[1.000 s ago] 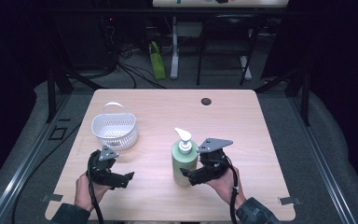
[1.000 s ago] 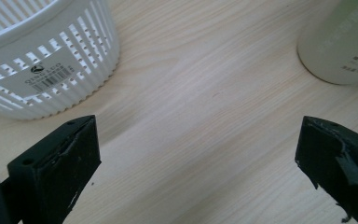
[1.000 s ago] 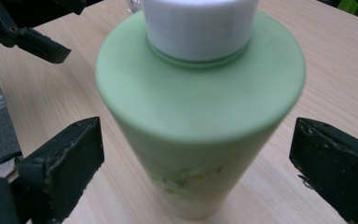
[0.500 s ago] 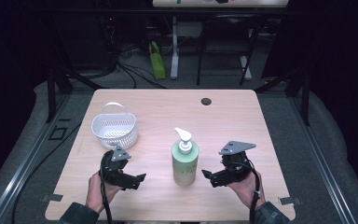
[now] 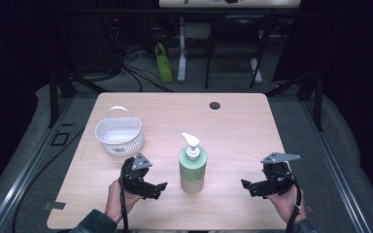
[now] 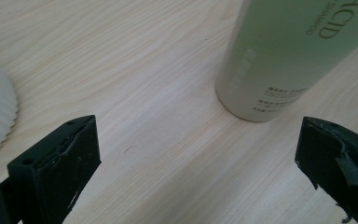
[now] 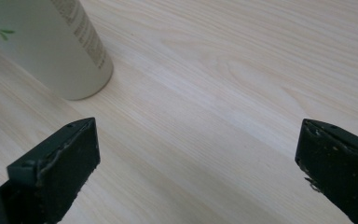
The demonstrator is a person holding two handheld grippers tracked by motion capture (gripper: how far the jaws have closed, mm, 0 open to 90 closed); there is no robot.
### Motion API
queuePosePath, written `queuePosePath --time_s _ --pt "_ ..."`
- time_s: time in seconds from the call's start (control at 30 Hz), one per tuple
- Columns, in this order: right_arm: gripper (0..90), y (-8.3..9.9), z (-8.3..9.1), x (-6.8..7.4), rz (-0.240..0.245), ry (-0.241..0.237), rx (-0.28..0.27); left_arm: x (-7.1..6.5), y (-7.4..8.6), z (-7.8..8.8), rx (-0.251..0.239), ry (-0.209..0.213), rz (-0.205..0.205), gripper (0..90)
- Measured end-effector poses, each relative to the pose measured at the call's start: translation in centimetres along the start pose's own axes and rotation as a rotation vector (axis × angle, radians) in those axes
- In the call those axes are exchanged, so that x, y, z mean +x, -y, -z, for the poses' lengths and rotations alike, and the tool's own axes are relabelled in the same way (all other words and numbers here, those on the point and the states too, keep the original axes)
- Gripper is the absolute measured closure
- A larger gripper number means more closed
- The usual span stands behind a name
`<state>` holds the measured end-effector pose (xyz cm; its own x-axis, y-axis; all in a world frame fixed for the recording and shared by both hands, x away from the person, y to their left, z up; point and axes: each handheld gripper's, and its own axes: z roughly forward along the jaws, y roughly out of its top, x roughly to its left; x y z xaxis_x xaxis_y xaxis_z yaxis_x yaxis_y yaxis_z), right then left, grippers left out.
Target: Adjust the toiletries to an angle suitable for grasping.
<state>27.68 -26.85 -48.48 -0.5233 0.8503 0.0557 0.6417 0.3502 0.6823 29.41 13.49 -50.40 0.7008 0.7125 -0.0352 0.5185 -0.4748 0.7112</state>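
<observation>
Main risk we see: the tall pale-green plastic pump bottle with the white dispenser head [image 5: 193,167] stands upright on a small base, so a push from one jaw high on its body could tip it, and the smooth round wall could slip out of a shallow pinch. Second risk: the white ribbed plastic basket with a loop handle [image 5: 119,136] sits just far-left of the left gripper [image 5: 155,187], so we could clip it if that hand swings wide. Left to right: basket at far left; left gripper near edge, jaws spread wide, nothing between them, bottle just to its right and not touching; in the left gripper view the bottle base [image 6: 265,88] lies ahead toward the right jaw. Bottle is mid-table on the light wood-grain tabletop [image 5: 238,131]. Right gripper [image 5: 248,187] also spread and empty, well right of the bottle, clear gap between.
</observation>
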Motion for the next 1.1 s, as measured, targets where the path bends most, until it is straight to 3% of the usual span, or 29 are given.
queuePosePath --time_s 0.13,0.33,0.7,0.87,1.1 --pt "0.0 0.5 0.5 -0.9 -0.028 0.012 0.012 -0.8 -0.4 -0.5 -0.01 0.026 -0.016 0.0" --pt "0.0 0.4 0.6 -1.7 -0.028 0.041 0.016 -1.9 -1.3 -1.0 -0.022 0.064 -0.034 0.0" --pt "0.0 0.2 -0.4 -1.8 -0.02 0.034 0.045 -2.7 -3.4 -1.3 -0.1 0.082 -0.033 0.0" --pt "0.0 0.2 -0.3 -1.8 -0.021 0.034 0.042 -3.5 -4.3 -1.7 -0.135 0.12 -0.036 0.0" --pt "0.0 0.2 -0.4 -1.9 -0.021 0.033 0.041 -4.4 -5.3 -2.4 -0.155 0.115 -0.047 0.0"
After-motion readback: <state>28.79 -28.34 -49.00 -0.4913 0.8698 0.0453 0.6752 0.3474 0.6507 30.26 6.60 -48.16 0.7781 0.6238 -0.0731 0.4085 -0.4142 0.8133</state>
